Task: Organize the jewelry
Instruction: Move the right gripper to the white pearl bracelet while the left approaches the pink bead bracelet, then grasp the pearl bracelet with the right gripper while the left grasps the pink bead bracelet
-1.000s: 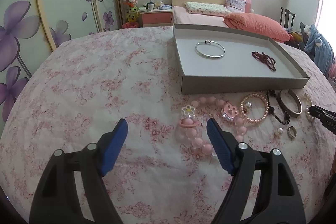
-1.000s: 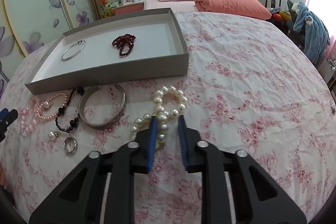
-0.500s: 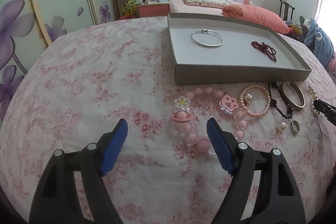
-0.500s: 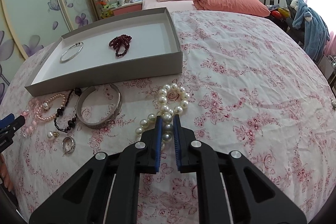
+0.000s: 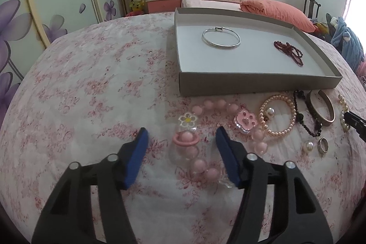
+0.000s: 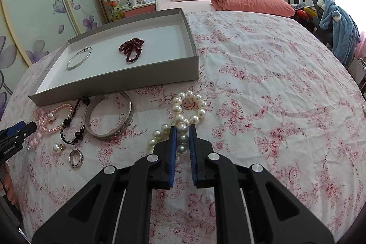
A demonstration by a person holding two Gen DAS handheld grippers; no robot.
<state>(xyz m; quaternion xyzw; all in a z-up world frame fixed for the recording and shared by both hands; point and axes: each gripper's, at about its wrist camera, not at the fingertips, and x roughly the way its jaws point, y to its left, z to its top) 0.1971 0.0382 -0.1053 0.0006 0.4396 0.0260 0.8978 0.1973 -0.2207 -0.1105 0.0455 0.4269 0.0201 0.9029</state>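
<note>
Right gripper [image 6: 182, 145] jaws pinch the limp, slippery white pearl strand [image 6: 183, 116] mid-frame; left gripper [image 5: 181, 152] jaws, closing, straddle the floppy pink bead bracelet [image 5: 194, 152], untouched.

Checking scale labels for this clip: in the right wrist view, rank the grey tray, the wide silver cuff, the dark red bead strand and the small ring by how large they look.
1. grey tray
2. wide silver cuff
3. dark red bead strand, though it lies farther from the camera, so its true size is unsure
4. small ring
</note>
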